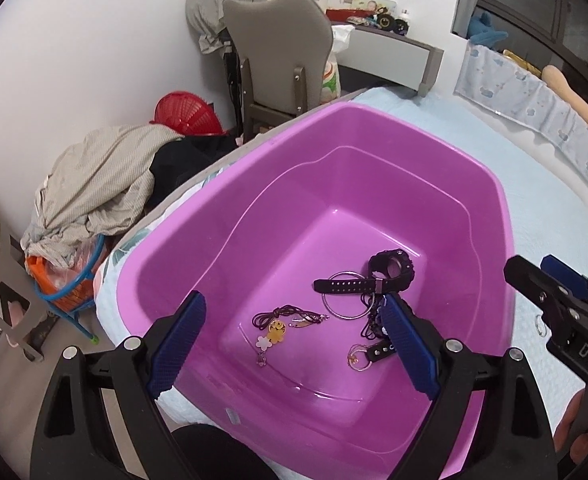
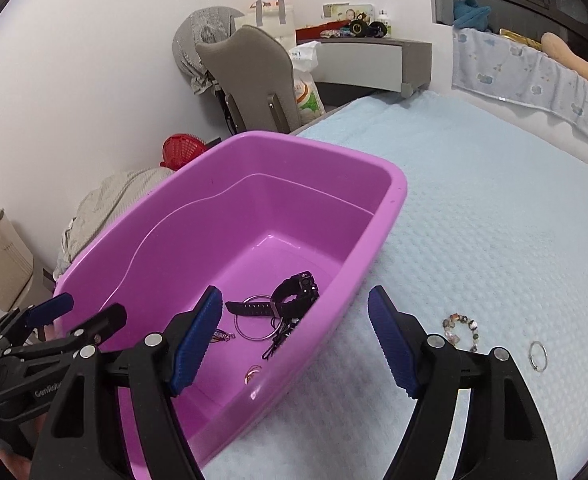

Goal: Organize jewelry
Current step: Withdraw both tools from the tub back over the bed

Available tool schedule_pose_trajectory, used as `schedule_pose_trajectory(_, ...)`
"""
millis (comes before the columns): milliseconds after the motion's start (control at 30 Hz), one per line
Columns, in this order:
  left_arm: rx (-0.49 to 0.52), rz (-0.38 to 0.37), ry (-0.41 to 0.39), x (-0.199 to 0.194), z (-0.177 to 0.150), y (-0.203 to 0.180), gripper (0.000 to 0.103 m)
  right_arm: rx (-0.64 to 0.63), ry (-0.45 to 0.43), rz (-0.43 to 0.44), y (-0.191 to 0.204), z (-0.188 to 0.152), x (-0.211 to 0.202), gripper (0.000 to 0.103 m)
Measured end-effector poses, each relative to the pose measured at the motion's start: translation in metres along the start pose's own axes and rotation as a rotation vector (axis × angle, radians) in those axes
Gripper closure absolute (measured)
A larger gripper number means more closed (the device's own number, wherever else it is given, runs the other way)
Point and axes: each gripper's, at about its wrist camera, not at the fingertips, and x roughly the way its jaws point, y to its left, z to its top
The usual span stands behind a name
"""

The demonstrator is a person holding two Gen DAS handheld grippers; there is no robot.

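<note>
A purple plastic tub [image 1: 374, 128] [image 2: 394, 188] stands on the bed. On its floor lie a black watch [image 1: 374, 276] [image 2: 289, 300], a silver bangle [image 1: 344, 296] [image 2: 253, 326], a black cord necklace [image 1: 372, 320], a flower-charm necklace [image 1: 277, 326] and a small key ring [image 1: 360, 356]. My left gripper [image 1: 298, 336] hangs open and empty over the tub. My right gripper [image 2: 294, 344] is open and empty above the tub's right rim. On the bed to its right lie a beaded bracelet [image 2: 460, 326] and a small silver ring [image 2: 538, 355] [image 1: 541, 326].
The bed has a pale blue cover [image 2: 494, 220] with a padded bumper [image 2: 534, 72] at the far side. Off the bed's left are a grey chair [image 1: 281, 52], a red basket [image 1: 185, 114], a heap of clothes [image 1: 97, 184] and a cluttered grey desk [image 1: 394, 48].
</note>
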Motion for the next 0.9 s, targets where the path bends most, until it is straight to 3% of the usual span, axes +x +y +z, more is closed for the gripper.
schedule_pose_trajectory(467,0.059,-0.05,-0.059,-0.04,-0.012,-0.033,0.013,0.076,-0.063,-0.012,-0.029,-0.051,-0.065,0.031)
schedule_pose_trajectory(900,0.157,-0.16,-0.042,-0.062,-0.061,-0.094,0.012,0.198,-0.053,-0.087,-0.09,-0.144,-0.117,0.03)
